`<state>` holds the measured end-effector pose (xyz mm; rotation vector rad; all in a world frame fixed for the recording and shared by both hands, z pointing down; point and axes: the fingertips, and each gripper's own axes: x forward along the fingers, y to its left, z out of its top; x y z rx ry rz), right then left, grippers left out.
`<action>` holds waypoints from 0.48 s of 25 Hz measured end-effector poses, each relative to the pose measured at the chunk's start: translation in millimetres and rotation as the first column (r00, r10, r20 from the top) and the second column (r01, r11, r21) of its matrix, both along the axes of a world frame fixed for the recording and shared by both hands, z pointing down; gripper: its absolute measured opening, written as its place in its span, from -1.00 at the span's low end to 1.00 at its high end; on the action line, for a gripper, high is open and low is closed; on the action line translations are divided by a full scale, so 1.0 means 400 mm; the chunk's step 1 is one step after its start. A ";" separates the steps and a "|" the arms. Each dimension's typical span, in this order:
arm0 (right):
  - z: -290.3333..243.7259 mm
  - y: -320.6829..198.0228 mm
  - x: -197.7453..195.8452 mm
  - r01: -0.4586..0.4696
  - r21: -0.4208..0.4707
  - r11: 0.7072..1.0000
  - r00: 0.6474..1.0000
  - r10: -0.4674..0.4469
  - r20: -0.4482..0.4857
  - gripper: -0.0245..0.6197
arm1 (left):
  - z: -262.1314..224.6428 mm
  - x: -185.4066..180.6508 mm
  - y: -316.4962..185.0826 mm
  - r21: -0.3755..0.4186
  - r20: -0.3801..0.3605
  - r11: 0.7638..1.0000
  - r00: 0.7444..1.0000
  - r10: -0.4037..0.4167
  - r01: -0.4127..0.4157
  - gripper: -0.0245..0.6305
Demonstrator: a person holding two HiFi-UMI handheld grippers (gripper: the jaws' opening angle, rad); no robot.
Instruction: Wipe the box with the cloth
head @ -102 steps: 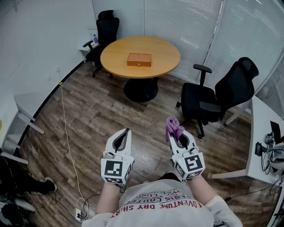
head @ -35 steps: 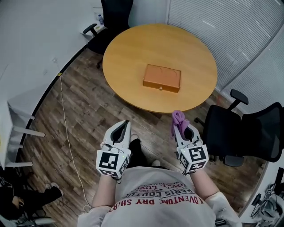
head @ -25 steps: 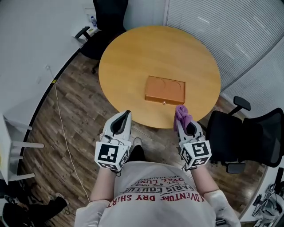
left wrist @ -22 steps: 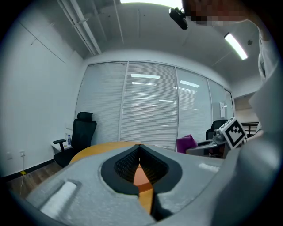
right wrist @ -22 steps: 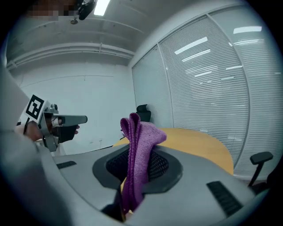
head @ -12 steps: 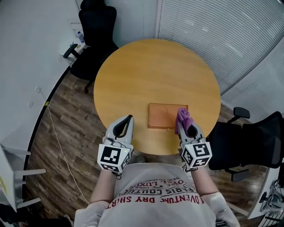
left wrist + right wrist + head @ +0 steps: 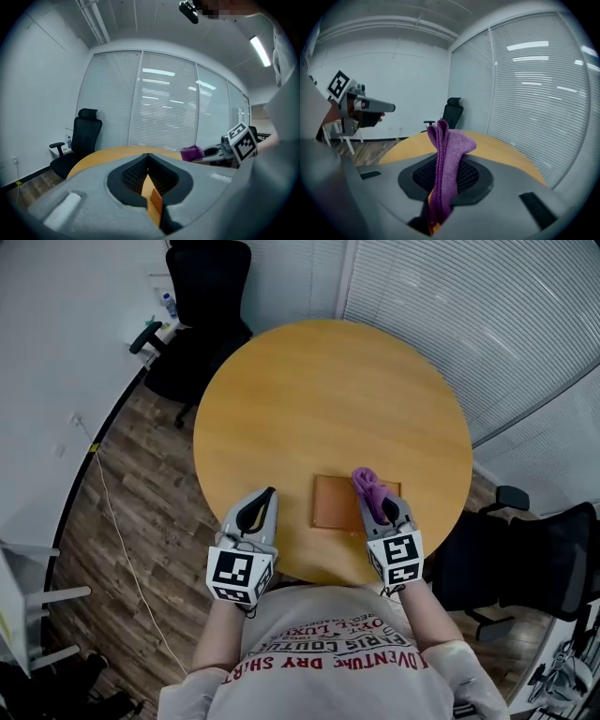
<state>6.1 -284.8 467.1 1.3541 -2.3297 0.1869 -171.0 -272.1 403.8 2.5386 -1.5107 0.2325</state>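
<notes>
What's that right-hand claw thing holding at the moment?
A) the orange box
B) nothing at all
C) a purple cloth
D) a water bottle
C: the right gripper has its jaws closed on the purple cloth, which sticks up from between them.

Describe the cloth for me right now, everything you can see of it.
The cloth is purple, knitted-looking and soft, bunched into upright folds. The right gripper is shut on its lower part; the loose top sticks out past the jaws. In the head view it shows over the orange box; contact cannot be told.
</notes>
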 end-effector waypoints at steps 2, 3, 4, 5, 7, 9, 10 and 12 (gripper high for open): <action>0.035 -0.028 -0.015 0.047 -0.021 0.999 0.998 -0.048 -0.049 -0.70 | 0.015 -0.001 -0.008 -0.015 -0.004 1.000 1.000 -0.016 0.016 -0.90; 0.054 -0.043 -0.022 0.062 -0.036 0.997 0.996 -0.064 -0.060 -0.70 | 0.024 -0.001 -0.012 -0.022 -0.003 1.000 1.000 -0.021 0.021 -0.90; 0.076 -0.058 -0.027 0.073 -0.056 0.996 0.995 -0.077 -0.066 -0.70 | 0.035 0.000 -0.015 -0.029 -0.001 0.999 1.000 -0.024 0.024 -0.90; 0.098 -0.071 -0.031 0.082 -0.080 0.993 0.994 -0.087 -0.068 -0.70 | 0.044 0.002 -0.018 -0.034 -0.003 0.999 1.000 -0.026 0.026 -0.90; 0.143 -0.094 -0.040 0.103 -0.131 0.986 0.991 -0.113 -0.072 -0.70 | 0.056 0.008 -0.019 -0.041 -0.022 0.999 0.999 -0.028 0.027 -0.90; 0.186 -0.116 -0.054 0.134 -0.174 0.976 0.984 -0.152 -0.097 -0.70 | 0.066 0.009 -0.020 -0.050 -0.042 0.998 0.999 -0.030 0.028 -0.90; 0.207 -0.125 -0.063 0.150 -0.193 0.970 0.978 -0.175 -0.115 -0.69 | 0.071 0.007 -0.019 -0.054 -0.044 0.998 0.998 -0.035 0.033 -0.90; 0.247 -0.140 -0.077 0.177 -0.227 0.958 0.965 -0.214 -0.151 -0.70 | 0.084 0.001 -0.015 -0.065 -0.037 0.997 0.998 -0.054 0.051 -0.90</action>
